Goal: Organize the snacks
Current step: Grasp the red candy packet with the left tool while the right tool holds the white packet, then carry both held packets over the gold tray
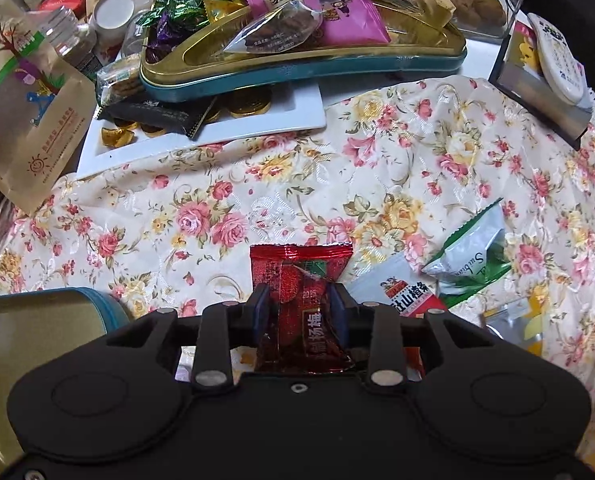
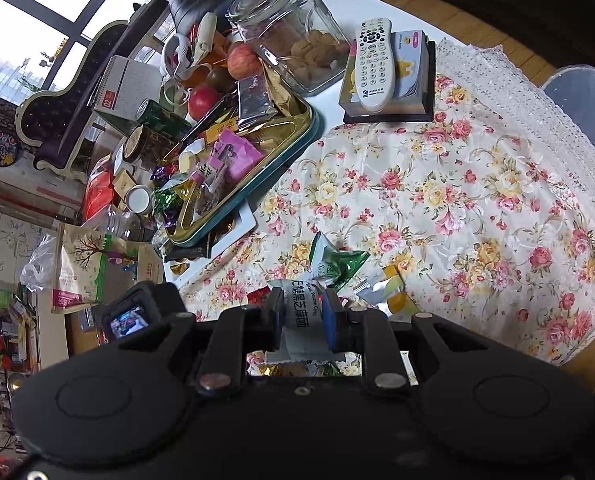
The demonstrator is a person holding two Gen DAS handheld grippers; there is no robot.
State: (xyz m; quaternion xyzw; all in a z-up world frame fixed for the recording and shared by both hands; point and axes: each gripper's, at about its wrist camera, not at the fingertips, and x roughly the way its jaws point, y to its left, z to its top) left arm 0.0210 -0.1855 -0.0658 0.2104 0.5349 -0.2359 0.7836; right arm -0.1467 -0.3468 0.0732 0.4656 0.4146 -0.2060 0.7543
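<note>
Matte black left gripper and right gripper (blue pads, silver rivets, round embossed discs)

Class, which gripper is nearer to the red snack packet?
Left. The left gripper has the red snack packet between its fingers; the right gripper is shut on a white sesame crisp packet beside it.

Glossy red foil-like wrapper crinkling between matt black plastic tongs. Shiny gold-toned metal tin, teal rim. Satiny floral cloth over the bench, faintly embossed. Clear smooth glass jar; matt brown paper bag.
</note>
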